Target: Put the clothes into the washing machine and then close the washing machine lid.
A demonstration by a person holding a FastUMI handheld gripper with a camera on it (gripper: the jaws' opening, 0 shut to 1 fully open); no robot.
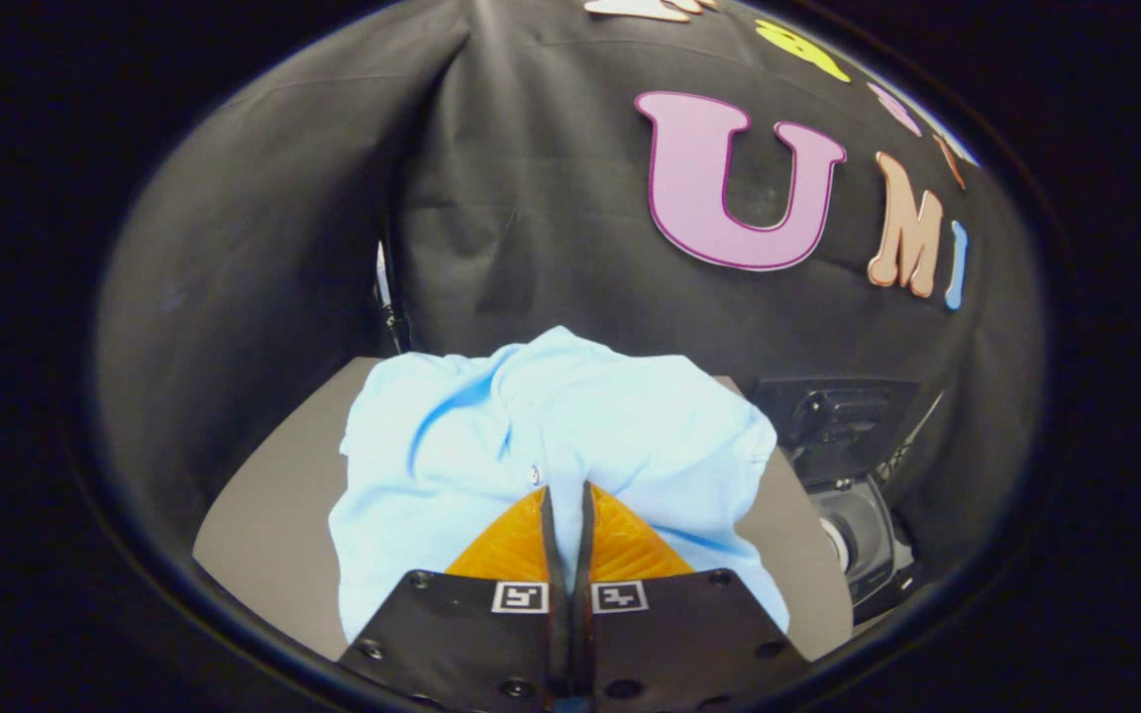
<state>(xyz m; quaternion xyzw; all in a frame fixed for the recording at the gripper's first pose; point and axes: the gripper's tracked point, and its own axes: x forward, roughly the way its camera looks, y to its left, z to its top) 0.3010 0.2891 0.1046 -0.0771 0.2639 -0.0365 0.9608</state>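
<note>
A light-blue shirt [570, 426] lies bunched on the grey table [263, 525], spreading out to both sides of my fingers. My gripper [567, 487] is shut, its fingertips pinching a fold of the shirt near a small button. The cloth gathers up toward the tips. Beyond the shirt's right edge stands a small washing machine [873, 555] with its dark lid [833, 416] raised and its round drum opening [853, 530] showing. The part of the shirt under my fingers is hidden.
The black cloth wall rises close behind the table and the machine. A seam with a thin pole [390, 317] runs down behind the table's far left corner. Bare tabletop shows left of the shirt and in a strip between shirt and machine.
</note>
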